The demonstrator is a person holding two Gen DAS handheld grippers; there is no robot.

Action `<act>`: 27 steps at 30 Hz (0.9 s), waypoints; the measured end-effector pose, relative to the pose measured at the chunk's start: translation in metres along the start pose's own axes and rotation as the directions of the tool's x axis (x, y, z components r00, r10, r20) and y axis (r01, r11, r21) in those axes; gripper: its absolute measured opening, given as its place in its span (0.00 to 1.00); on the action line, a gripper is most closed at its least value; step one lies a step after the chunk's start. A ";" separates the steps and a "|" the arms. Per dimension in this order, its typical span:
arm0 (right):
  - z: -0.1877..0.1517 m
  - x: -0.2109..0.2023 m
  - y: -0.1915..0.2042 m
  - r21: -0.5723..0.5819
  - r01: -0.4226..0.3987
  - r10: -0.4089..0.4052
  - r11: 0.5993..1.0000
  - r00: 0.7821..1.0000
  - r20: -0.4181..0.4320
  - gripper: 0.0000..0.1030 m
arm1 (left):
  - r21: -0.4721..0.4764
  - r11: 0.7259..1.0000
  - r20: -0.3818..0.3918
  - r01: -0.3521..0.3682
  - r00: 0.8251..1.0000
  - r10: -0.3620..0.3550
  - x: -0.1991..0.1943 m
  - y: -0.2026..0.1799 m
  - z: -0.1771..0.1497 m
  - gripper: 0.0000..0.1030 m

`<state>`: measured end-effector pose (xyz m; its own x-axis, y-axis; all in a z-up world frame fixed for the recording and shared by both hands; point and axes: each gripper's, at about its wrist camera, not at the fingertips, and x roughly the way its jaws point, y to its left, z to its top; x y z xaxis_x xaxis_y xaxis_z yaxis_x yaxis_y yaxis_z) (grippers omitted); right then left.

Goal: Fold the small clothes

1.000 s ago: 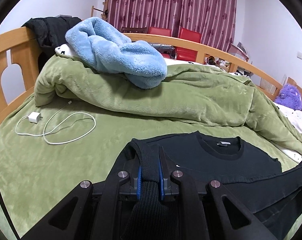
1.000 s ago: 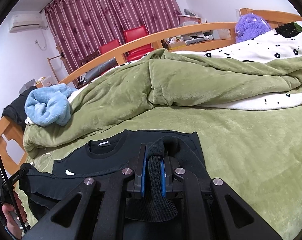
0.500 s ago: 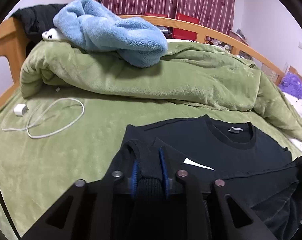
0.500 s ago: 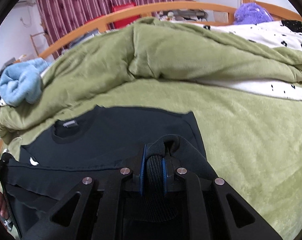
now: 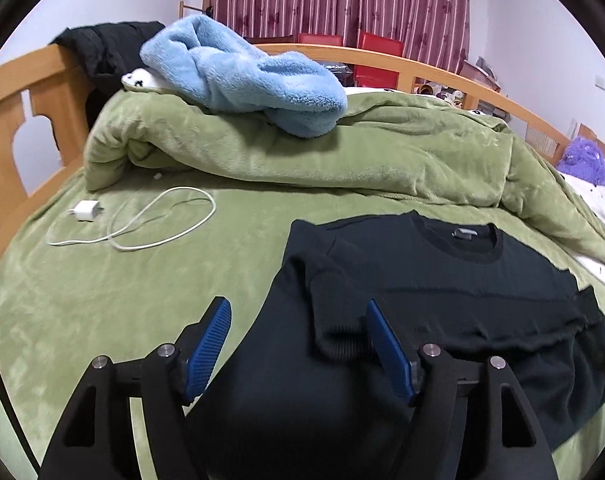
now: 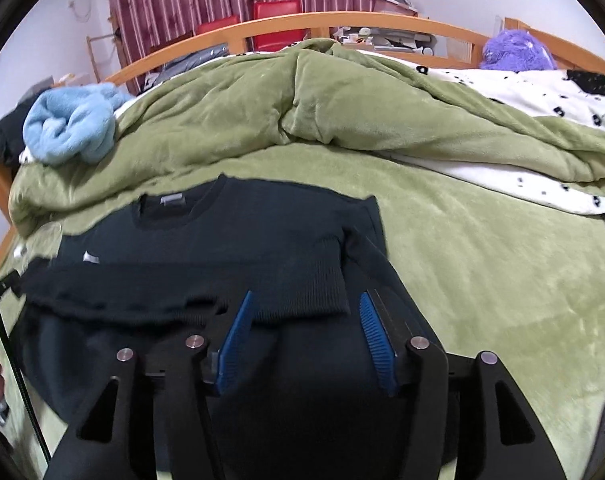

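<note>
Sweater (image 5: 442, 280) flat — both grippers open-jawed.

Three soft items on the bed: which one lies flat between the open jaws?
The black knit sweater, spread flat on the green sheet. The fluffy blue blanket and green duvet are bunched up behind it.

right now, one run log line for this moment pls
step: sleeves folded in | left gripper: open, cuff released | right gripper: open, cuff released | black sweater: flat on green blanket, collar away from grippers
</note>
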<state>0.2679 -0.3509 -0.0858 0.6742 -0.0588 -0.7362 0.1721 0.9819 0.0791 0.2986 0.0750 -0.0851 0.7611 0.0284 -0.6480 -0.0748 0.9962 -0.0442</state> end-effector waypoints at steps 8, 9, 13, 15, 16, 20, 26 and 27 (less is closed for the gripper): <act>-0.032 -0.049 0.006 -0.022 0.013 -0.013 1.000 1.000 0.000 0.64 | 0.043 0.998 0.028 -0.055 0.998 0.054 -0.050 -0.005 -0.032 0.77; -0.035 -0.054 0.008 -0.024 0.003 -0.003 1.000 1.000 -0.001 0.64 | 0.049 0.997 0.032 -0.065 0.998 0.063 -0.054 -0.005 -0.036 0.77; -0.051 -0.072 0.014 -0.045 -0.027 0.028 0.999 1.000 0.005 0.64 | 0.046 0.997 0.026 -0.059 0.998 0.058 -0.068 -0.004 -0.048 0.81; -0.060 -0.080 0.017 -0.067 -0.003 0.004 0.998 1.000 0.018 0.68 | 0.038 0.998 0.024 -0.058 0.998 0.057 -0.074 -0.003 -0.053 0.81; -0.066 -0.084 0.018 -0.078 0.008 -0.006 0.997 1.000 0.024 0.75 | 0.036 0.998 0.023 -0.058 0.998 0.057 -0.075 -0.003 -0.054 0.81; -0.080 -0.094 0.018 -0.079 0.091 -0.086 0.993 0.994 0.068 0.81 | 0.030 0.998 0.012 -0.051 0.999 0.051 -0.079 -0.006 -0.062 0.82; -0.085 -0.093 0.006 -0.025 0.093 -0.092 0.995 0.995 0.037 0.83 | 0.051 0.998 0.022 -0.032 0.999 0.031 -0.088 -0.019 -0.071 0.82; -0.085 -0.093 0.003 -0.012 0.089 -0.088 0.996 0.995 0.036 0.83 | 0.051 0.998 0.027 -0.029 0.999 0.027 -0.090 -0.021 -0.072 0.82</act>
<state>0.1446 -0.3270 -0.0738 0.6817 -0.1518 -0.7157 0.2226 0.9749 0.0053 0.1853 0.0462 -0.0800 0.7761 0.0580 -0.6280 -0.0640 0.9979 0.0130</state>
